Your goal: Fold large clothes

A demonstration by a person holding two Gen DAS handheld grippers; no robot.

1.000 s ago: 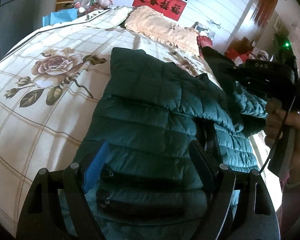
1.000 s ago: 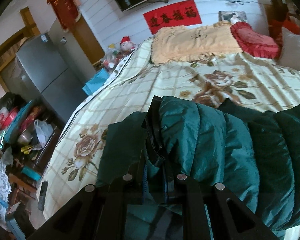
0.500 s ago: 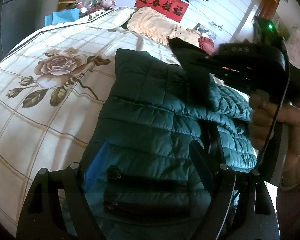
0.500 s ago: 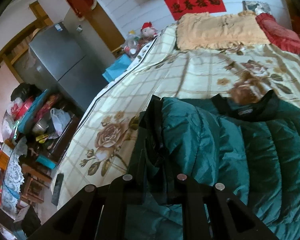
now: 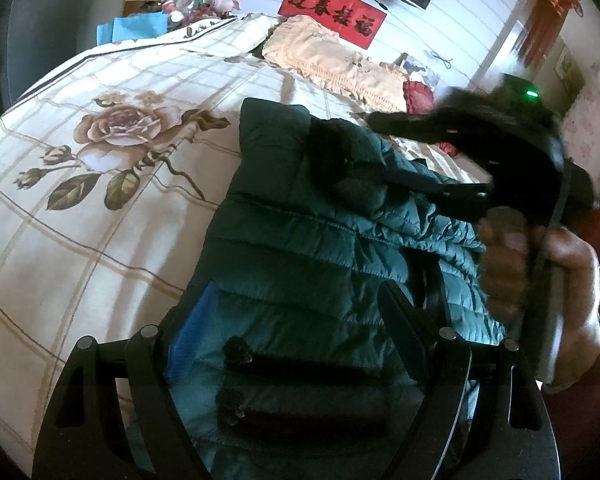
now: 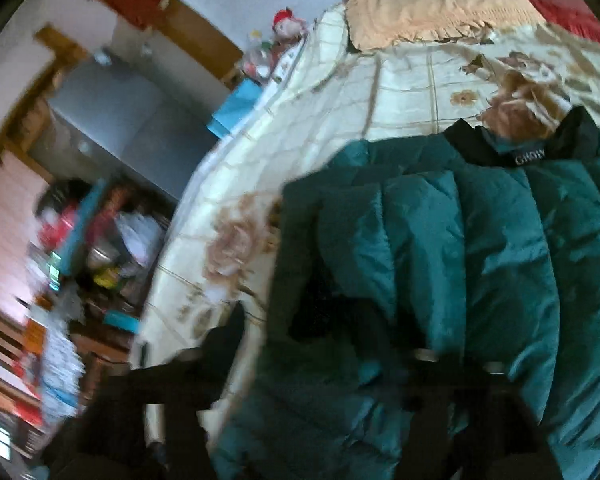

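Clearly you were partway through the fold: the green puffer jacket lay on the flowered bed cover, with one side panel already turned over onto the body, so the left wrist view showed a doubled layer along its right half. The rest looked unfinished; the garment was long and loose, and by my judgement at least one more side fold and a lengthwise fold remained.

Your left gripper hovered low over the hem end, its fingers spread wide with nothing between them, the blue pad on one finger just above the quilting. Your right gripper reached across near the jacket's upper part, held in your right hand; both views of it were smeared by motion, so I cannot tell whether its fingers were pinching fabric or apart.

As for writing, the collar label carried pale letters seen upside down, too unclear to spell. The red banner on the wall bore black Chinese characters.
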